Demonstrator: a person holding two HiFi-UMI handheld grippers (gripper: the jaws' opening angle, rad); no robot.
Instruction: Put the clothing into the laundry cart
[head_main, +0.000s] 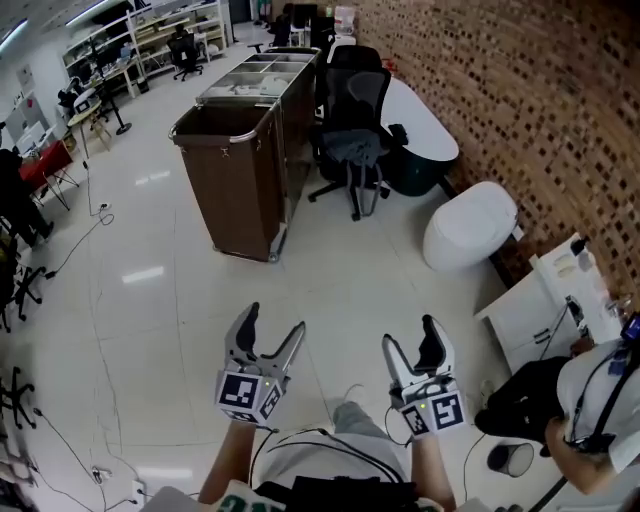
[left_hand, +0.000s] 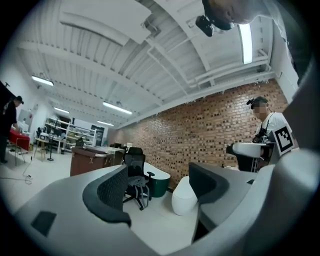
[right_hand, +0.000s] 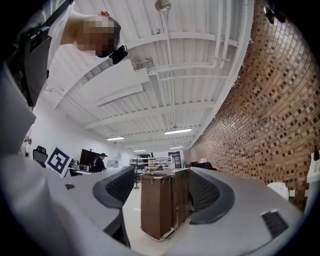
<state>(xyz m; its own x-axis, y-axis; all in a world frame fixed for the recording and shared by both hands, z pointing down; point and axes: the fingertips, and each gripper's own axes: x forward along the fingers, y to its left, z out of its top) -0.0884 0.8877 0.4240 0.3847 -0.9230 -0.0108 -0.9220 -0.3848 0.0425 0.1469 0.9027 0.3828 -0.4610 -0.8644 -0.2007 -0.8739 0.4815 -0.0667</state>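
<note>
Head view
- Hand-held grippers: two are counted low in the frame, the left hand-held gripper (head_main: 274, 322) and the right hand-held gripper (head_main: 412, 340). Both are spread and nothing is carried.
- Clothing: one grey bundle (head_main: 352, 148) is seen, draped over the seat of a black office chair (head_main: 356, 95). Its long axis cannot be told, as it is bunched.
- Laundry cart: one brown cart (head_main: 232, 175) is seen, just left of that chair. Its long axis runs away from the person.
- Bearing: the clothing lies well ahead across open floor (head_main: 180, 300), a little right of the left hand-held gripper and a little left of the right one. Neither is judged clearly nearer.
- Chairs by the cart: two are counted, the second behind the first.

Left gripper view
- Jaws: they are held apart with nothing between the pads.
- Aim: the chair and the grey clothing (left_hand: 134, 181) are framed between the jaws, so this side is judged better lined up for the pick. The cart (left_hand: 92, 160) sits to their left.

Right gripper view
- Jaws: they are spread and empty.
- Aim: the cart (right_hand: 159, 205) is framed between them. The clothing is not made out here.
</note>
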